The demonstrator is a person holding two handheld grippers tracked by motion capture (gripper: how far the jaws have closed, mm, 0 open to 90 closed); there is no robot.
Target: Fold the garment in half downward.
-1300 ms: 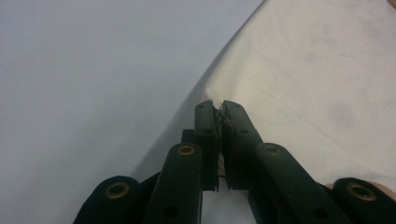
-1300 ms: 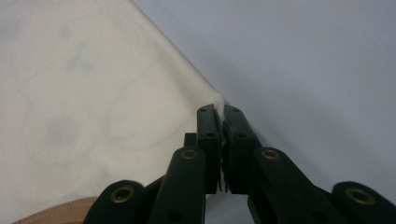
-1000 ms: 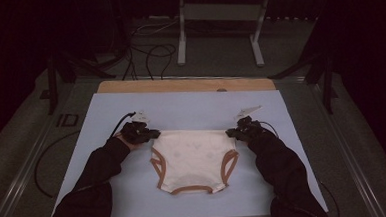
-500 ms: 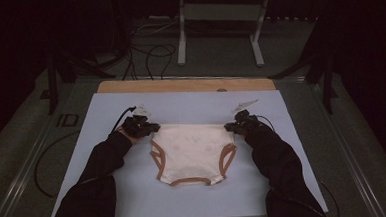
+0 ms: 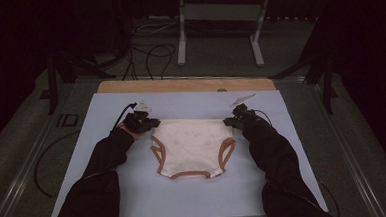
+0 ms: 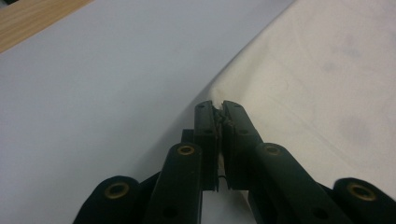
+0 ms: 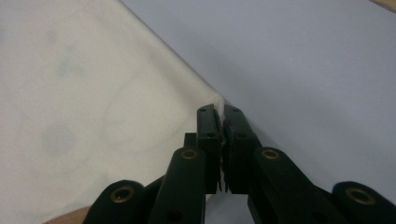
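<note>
While you lean over the surface (image 5: 195, 198), its pale blue sheet spreads wide under both of your dark sleeves, with a strip of bare wood along the far edge. Lying flat near the middle of that sheet is the cream garment (image 5: 192, 146), a small pair of briefs with brown trim around the leg openings and the crotch; its waistband runs along the far side and the crotch points back toward you. Your left gripper (image 5: 149, 124) sits at the left waist corner, and your right gripper (image 5: 230, 121) sits at the right waist corner, so the waistband lies stretched between them.

Seen from the left gripper view, your left gripper (image 6: 218, 112) has its fingers (image 6: 205, 126) clenched on the very corner of the garment (image 6: 327, 84), a sliver of cream cloth pinched between the pads. Seen from the right gripper view, your right gripper (image 7: 218, 114) is likewise clamped on the opposite corner of the garment (image 7: 93, 93), with the fabric edge running away up and to the left from the fingers (image 7: 208, 130). Faint grey circular marks show on the cloth in both gripper views.
</note>
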